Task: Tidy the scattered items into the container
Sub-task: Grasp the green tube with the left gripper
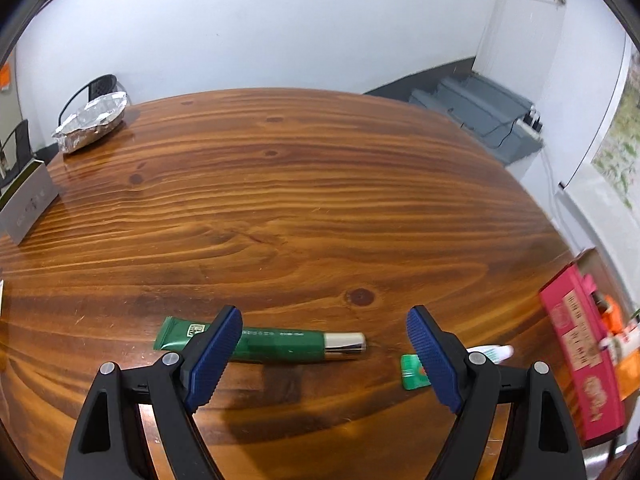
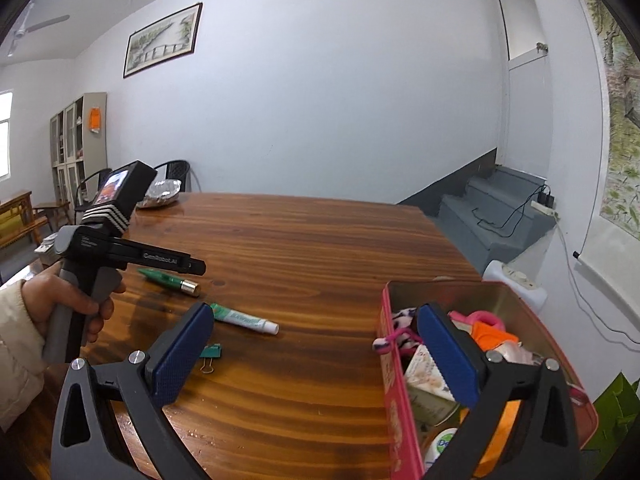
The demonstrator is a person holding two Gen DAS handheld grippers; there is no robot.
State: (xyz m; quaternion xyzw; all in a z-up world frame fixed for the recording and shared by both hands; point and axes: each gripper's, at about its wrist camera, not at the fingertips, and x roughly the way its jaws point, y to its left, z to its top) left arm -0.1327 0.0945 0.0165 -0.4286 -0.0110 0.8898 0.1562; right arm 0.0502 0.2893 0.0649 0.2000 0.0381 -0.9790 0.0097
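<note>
Blue-padded and spread wide, the left gripper (image 1: 324, 338) hangs empty just above a green tube (image 1: 276, 345) lying flat on the wooden table (image 1: 280, 200). The right gripper (image 2: 316, 344) is also spread and empty, one finger over the pink tin (image 2: 394, 408), already part-filled. A white tube (image 2: 244, 319) and a green clip (image 2: 211, 354) lie between them; a foil bundle (image 1: 91, 122) sits far off.

In the left wrist view, the left gripper's (image 1: 324, 344) fingers cover the dark green tube's (image 1: 280, 345) middle and most of the white tube (image 1: 490, 353) beside the pink tin (image 1: 576, 356). The tin is blurred and cut by the frame edge; its lettering is perhaps illegible.
</note>
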